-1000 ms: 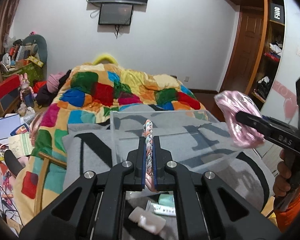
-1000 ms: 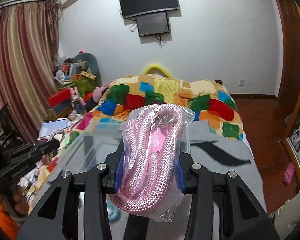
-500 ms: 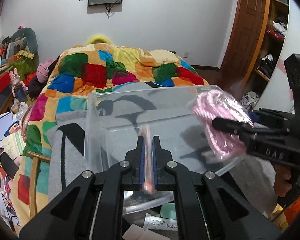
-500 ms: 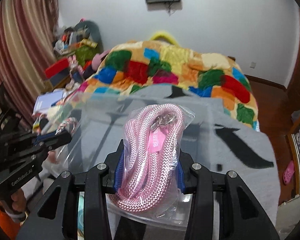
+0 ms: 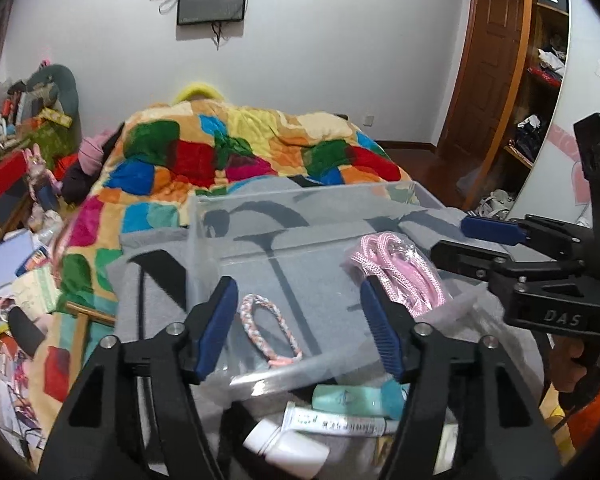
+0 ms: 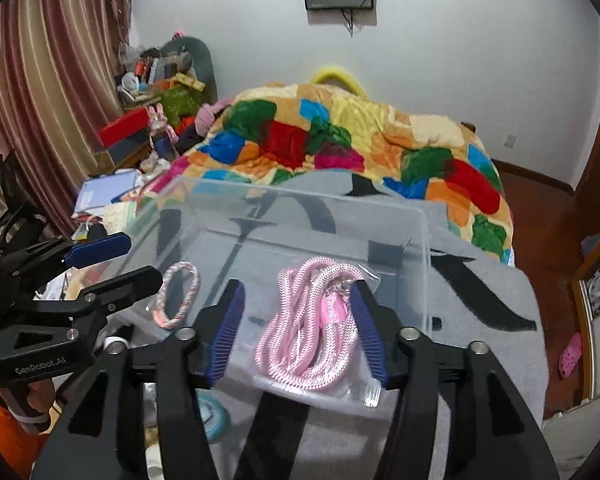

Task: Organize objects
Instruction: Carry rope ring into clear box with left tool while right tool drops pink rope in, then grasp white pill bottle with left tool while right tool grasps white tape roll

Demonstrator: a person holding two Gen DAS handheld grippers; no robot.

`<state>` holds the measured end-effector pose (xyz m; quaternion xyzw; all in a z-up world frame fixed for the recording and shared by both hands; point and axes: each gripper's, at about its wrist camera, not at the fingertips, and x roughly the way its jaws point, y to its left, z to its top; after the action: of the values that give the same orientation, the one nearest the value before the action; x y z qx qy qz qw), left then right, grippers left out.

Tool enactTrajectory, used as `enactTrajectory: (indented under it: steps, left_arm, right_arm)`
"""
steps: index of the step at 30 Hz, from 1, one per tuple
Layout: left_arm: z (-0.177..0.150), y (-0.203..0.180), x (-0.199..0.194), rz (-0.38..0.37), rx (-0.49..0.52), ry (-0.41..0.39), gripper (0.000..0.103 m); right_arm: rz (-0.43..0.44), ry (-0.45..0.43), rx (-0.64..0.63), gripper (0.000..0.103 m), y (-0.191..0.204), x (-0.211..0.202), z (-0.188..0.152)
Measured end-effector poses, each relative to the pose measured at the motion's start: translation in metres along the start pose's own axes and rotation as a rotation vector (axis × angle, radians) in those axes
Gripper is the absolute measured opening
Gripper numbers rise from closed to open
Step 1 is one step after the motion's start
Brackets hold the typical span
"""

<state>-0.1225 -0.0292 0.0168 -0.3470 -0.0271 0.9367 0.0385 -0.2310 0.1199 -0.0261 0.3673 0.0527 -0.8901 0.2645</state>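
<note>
A clear plastic bin (image 5: 300, 208) (image 6: 300, 200) stands on a grey blanket on the bed. A braided pastel bracelet (image 5: 268, 332) (image 6: 178, 294) lies in the bin at the left. A bagged pink rope (image 5: 400, 276) (image 6: 312, 328) lies in the bin at the right. My left gripper (image 5: 300, 328) is open and empty just above the bin's near wall, over the bracelet. My right gripper (image 6: 296, 332) is open and empty, its jaws either side of the pink rope. Each gripper also shows in the other's view, the right gripper (image 5: 480, 248) and the left gripper (image 6: 108, 264).
Small tubes and a white bottle (image 5: 284, 448) lie on the blanket in front of the bin, with a mint tube (image 5: 356, 398). A patchwork quilt (image 5: 240, 160) covers the bed behind. Clutter (image 5: 16, 248) fills the floor at the left; a wardrobe (image 5: 540, 80) stands right.
Both grippers came down over the bin and opened. The bracelet dropped from the left gripper and the bagged pink rope from the right; both now lie in the bin.
</note>
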Motion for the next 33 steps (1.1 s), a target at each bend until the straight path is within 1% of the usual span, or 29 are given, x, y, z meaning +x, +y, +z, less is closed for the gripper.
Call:
enactTrajectory:
  steps: [1,2,3,5,6,9,15,19,22,24,26,30,31,33]
  left_arm:
    - [0.000,0.000,-0.006,0.011,0.006,-0.012,0.070]
    - [-0.001,0.000,-0.012,0.019,0.009,-0.023,0.076]
    - [-0.002,0.000,-0.019,0.030,0.012,-0.037,0.084]
    - [-0.006,0.001,-0.030,0.049,0.012,-0.061,0.094]
    - [-0.008,0.001,-0.035,0.057,0.013,-0.073,0.096]
    - [-0.017,0.001,-0.044,0.074,0.025,-0.080,0.099]
    - [-0.045,-0.001,-0.037,0.084,0.055,-0.029,0.099]
    - [-0.067,0.001,-0.024,0.078,0.058,0.024,0.099]
    - [-0.083,0.008,-0.018,0.054,0.055,0.057,0.099]
    - [-0.092,0.012,-0.014,0.044,0.047,0.075,0.099]
    - [-0.098,0.016,-0.010,0.034,0.032,0.091,0.099]
    - [-0.103,0.022,-0.002,0.021,0.006,0.104,0.098]
    - [-0.103,0.023,-0.001,0.017,0.001,0.101,0.097]
    - [-0.102,0.023,0.001,0.006,-0.004,0.101,0.087]
  right_arm:
    - [0.001,-0.013,0.000,0.058,0.002,-0.006,-0.001]
    - [0.000,-0.024,-0.002,0.061,0.003,-0.011,-0.002]
    - [-0.002,-0.040,-0.006,0.064,0.005,-0.018,-0.004]
    - [-0.005,-0.063,-0.015,0.068,0.010,-0.029,-0.008]
    - [-0.003,-0.076,-0.021,0.071,0.012,-0.035,-0.012]
    - [0.018,-0.089,-0.036,0.074,0.020,-0.047,-0.022]
    - [0.057,-0.075,-0.045,0.074,0.034,-0.053,-0.051]
    - [0.109,-0.028,-0.058,0.074,0.043,-0.046,-0.072]
    - [0.147,0.014,-0.056,0.074,0.046,-0.038,-0.085]
    - [0.187,0.036,-0.042,0.074,0.046,-0.033,-0.093]
    - [0.218,0.052,-0.038,0.074,0.046,-0.030,-0.100]
    - [0.231,0.076,-0.046,0.073,0.052,-0.023,-0.111]
    - [0.232,0.083,-0.046,0.071,0.052,-0.021,-0.113]
    - [0.231,0.092,-0.048,0.063,0.055,-0.018,-0.116]
